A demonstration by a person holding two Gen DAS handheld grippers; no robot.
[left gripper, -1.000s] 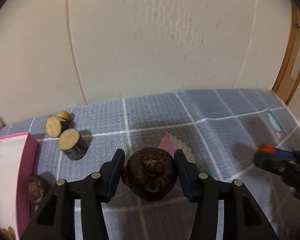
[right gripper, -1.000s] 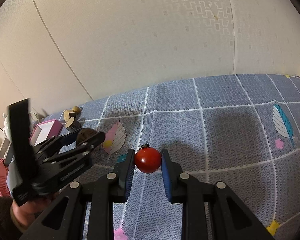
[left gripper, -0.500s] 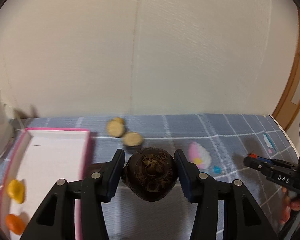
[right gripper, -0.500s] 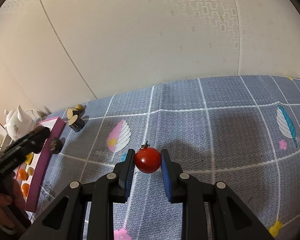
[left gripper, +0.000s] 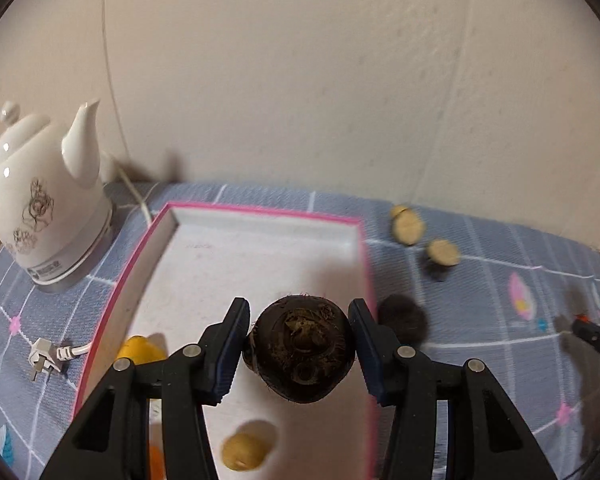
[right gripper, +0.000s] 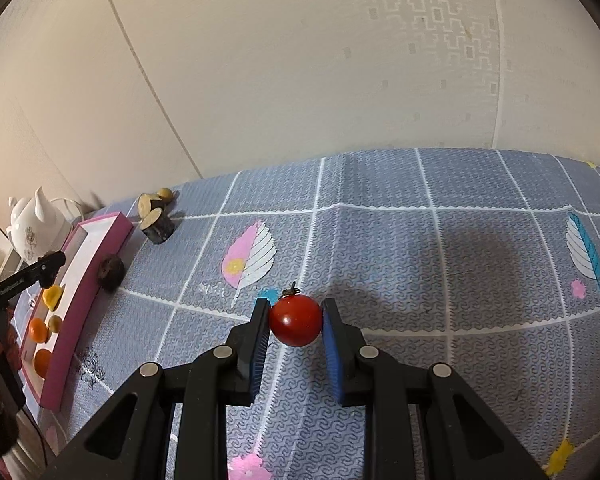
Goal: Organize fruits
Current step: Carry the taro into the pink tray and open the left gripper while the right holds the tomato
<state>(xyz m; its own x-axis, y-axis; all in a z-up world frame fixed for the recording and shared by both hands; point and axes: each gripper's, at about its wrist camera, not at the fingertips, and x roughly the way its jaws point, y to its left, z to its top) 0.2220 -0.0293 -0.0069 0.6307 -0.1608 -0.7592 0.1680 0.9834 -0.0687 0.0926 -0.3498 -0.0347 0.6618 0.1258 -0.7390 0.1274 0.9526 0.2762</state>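
Observation:
My left gripper (left gripper: 299, 312) is shut on a dark brown hairy round fruit (left gripper: 302, 354) and holds it above the right part of a white tray with a pink rim (left gripper: 260, 210). In the right wrist view that gripper (right gripper: 55, 261) reaches over the tray (right gripper: 100, 240) from the left. A yellow fruit (left gripper: 140, 350), a paler one (left gripper: 244, 450) and an orange one (right gripper: 39, 329) lie in the tray. Over the blue mat (right gripper: 420, 240), my right gripper (right gripper: 295, 308) is shut on a red cherry tomato (right gripper: 296, 320).
A second dark fruit (left gripper: 402, 316) lies on the mat against the tray's right wall. Two cut dark-skinned pieces (left gripper: 408, 230) (left gripper: 443, 253) stand behind it. A white kettle (left gripper: 44, 208) and its plug (left gripper: 44, 358) are left of the tray. The wall is close behind.
My left gripper has carried the dark fruit leftward, from over the open mat to above the tray. The right gripper has stayed in place with the tomato.

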